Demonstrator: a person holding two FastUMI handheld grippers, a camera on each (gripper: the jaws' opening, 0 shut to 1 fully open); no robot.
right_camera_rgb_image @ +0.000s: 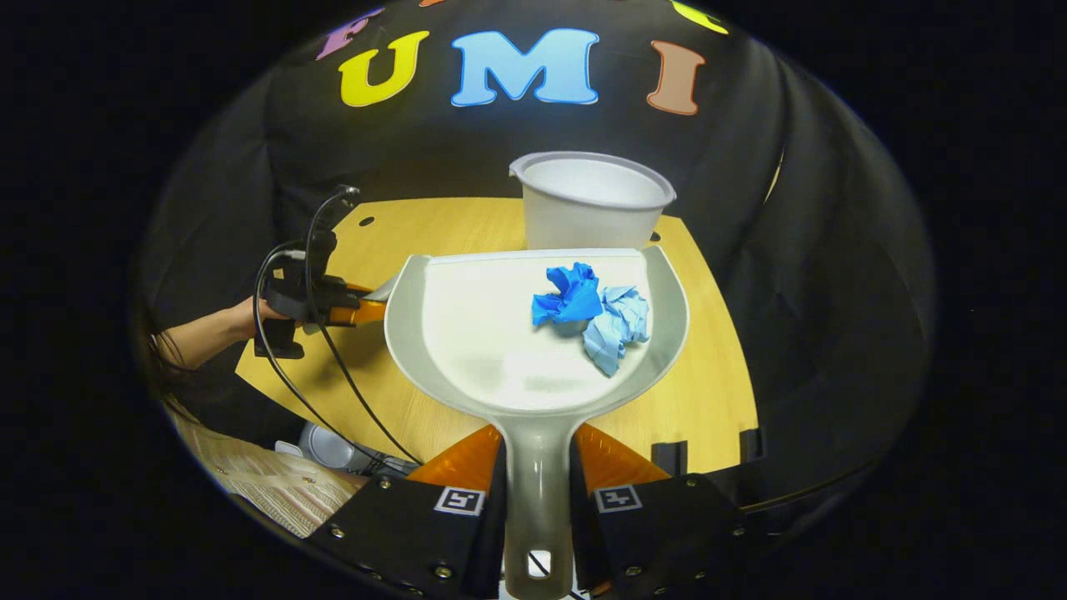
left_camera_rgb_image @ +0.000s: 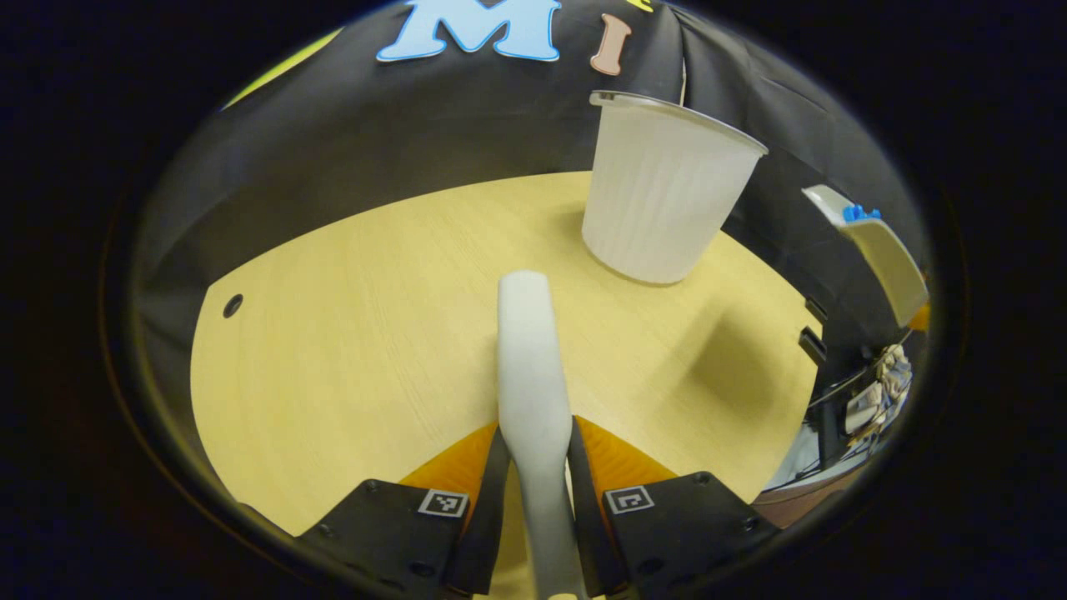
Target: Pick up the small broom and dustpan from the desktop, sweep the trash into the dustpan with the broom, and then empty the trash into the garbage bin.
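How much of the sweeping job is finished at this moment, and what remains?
Done: the blue trash lies in the dustpan. In hand: the right gripper grips the dustpan handle and holds it before the bin, while the left gripper grips the broom. Left: emptying the trash into the bin.

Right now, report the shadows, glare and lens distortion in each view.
Left gripper view: the fisheye curves the desktop edge; the garbage bin leans; a soft shadow lies right of the broom handle. Right gripper view: even light, faint sheen on the dustpan, the blue paper wads sharp.
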